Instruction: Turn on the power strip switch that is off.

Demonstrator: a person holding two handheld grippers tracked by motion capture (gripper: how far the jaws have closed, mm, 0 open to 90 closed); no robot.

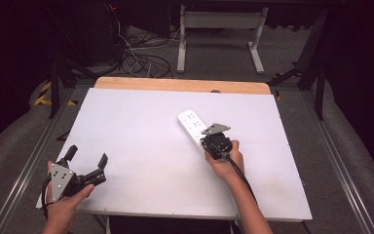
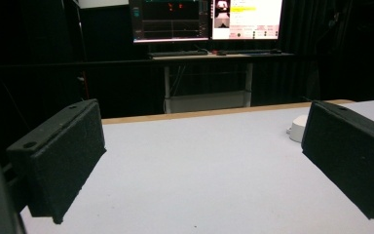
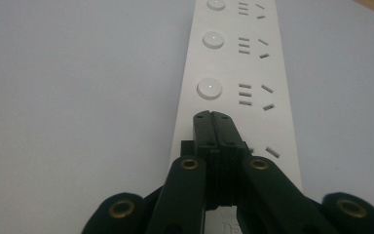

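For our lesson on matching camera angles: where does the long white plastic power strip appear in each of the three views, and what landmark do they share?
High view: the long white plastic power strip lies right of centre, under the right tool.
Left gripper view: its rounded end peeks out beside the right-hand jaw.
Right gripper view: the strip runs up the middle, past the shut jaws.
Shared landmark: the white tabletop.

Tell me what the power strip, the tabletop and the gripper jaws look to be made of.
Power strip: smooth white moulded plastic, judging by its faint sheen and crisp socket slots.
Tabletop: a matte white board, probably laminate, over a layer that looks like wood at the bare far edge.
Jaws of the left gripper: matte black, slightly grainy, likely rubber or foam; those of the right gripper look like smoother black plastic.
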